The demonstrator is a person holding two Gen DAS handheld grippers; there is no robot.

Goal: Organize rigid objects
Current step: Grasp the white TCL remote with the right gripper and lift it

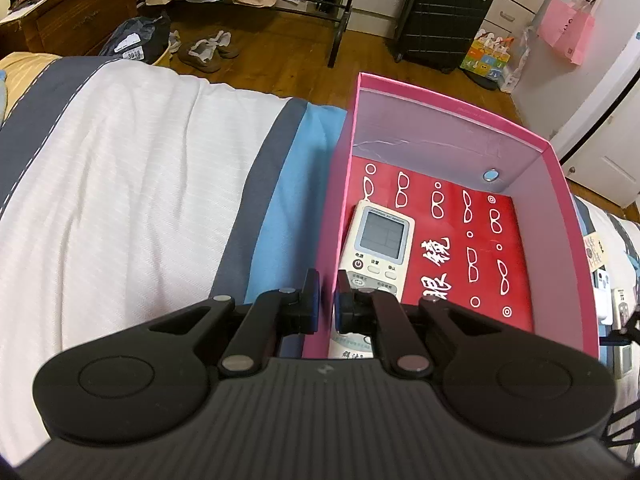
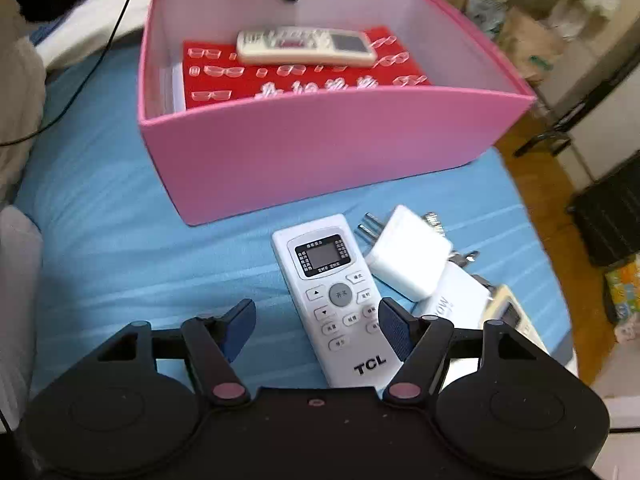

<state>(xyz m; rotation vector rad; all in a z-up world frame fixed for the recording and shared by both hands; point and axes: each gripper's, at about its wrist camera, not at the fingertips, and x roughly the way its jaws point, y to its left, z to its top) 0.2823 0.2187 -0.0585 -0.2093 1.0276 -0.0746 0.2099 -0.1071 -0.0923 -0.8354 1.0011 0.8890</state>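
A pink box (image 1: 560, 184) stands on the bed; it also shows in the right wrist view (image 2: 320, 152). Inside lie a red glasses case (image 1: 480, 248) and a white remote (image 1: 380, 240). My left gripper (image 1: 328, 300) has its jaws nearly closed astride the box's left wall, one finger outside, one inside above the remote. My right gripper (image 2: 316, 332) is open and empty, low over a white TCL remote (image 2: 336, 300) on the blue sheet in front of the box. White chargers (image 2: 408, 256) lie just right of that remote.
A beige device (image 2: 512, 312) lies at the right beside the chargers. The bed edge and wooden floor (image 2: 536, 184) are to the right. A black suitcase (image 1: 444, 12), shoes (image 1: 208, 50) and bags stand on the floor beyond the bed. A black cable (image 2: 100, 60) crosses the bed left of the box.
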